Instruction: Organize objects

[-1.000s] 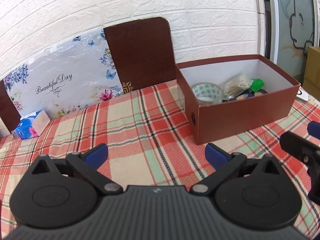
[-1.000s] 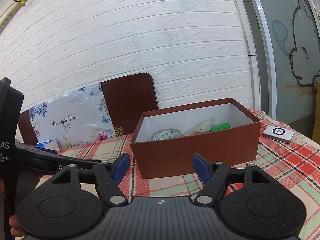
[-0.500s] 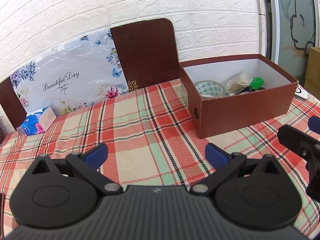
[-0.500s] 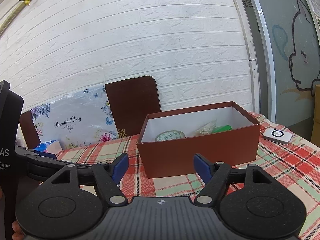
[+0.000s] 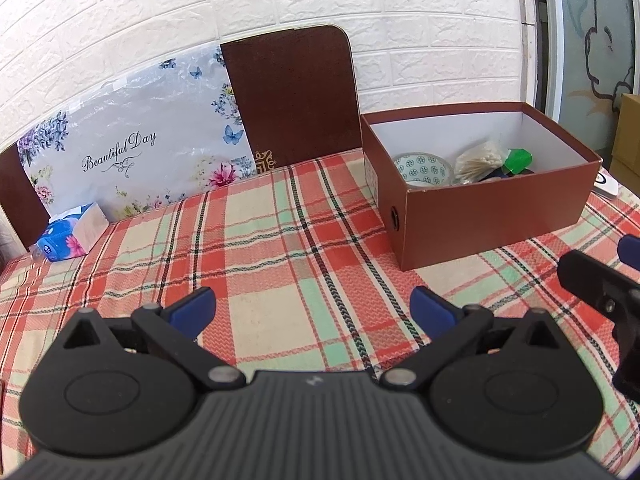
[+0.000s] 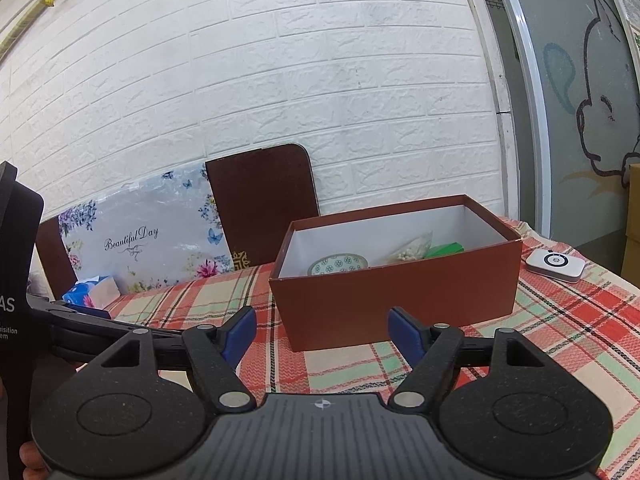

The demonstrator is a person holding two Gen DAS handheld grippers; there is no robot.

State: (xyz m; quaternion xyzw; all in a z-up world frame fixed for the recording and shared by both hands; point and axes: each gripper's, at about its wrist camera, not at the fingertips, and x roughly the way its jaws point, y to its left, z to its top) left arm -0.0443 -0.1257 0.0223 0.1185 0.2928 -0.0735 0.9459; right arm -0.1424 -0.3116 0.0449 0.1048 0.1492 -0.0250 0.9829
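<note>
An open brown box [image 5: 492,216] stands on the plaid tablecloth, also in the right wrist view [image 6: 400,300]. Inside lie a patterned bowl [image 5: 424,168], a bag of cotton swabs [image 5: 480,160] and a green item [image 5: 518,160]. My left gripper [image 5: 314,306] is open and empty, above the cloth, left of and in front of the box. My right gripper [image 6: 322,330] is open and empty, in front of the box. Part of the right gripper shows at the right edge of the left wrist view [image 5: 600,284].
A blue tissue pack [image 5: 70,232] lies at the far left by a floral "Beautiful Day" board [image 5: 136,156]. A brown board [image 5: 296,96] leans on the brick wall. A small white device [image 6: 554,265] lies right of the box. The table edge runs near it.
Both grippers have drawn back and risen slightly from the box, which looks smaller and farther. Both stay open and empty.
</note>
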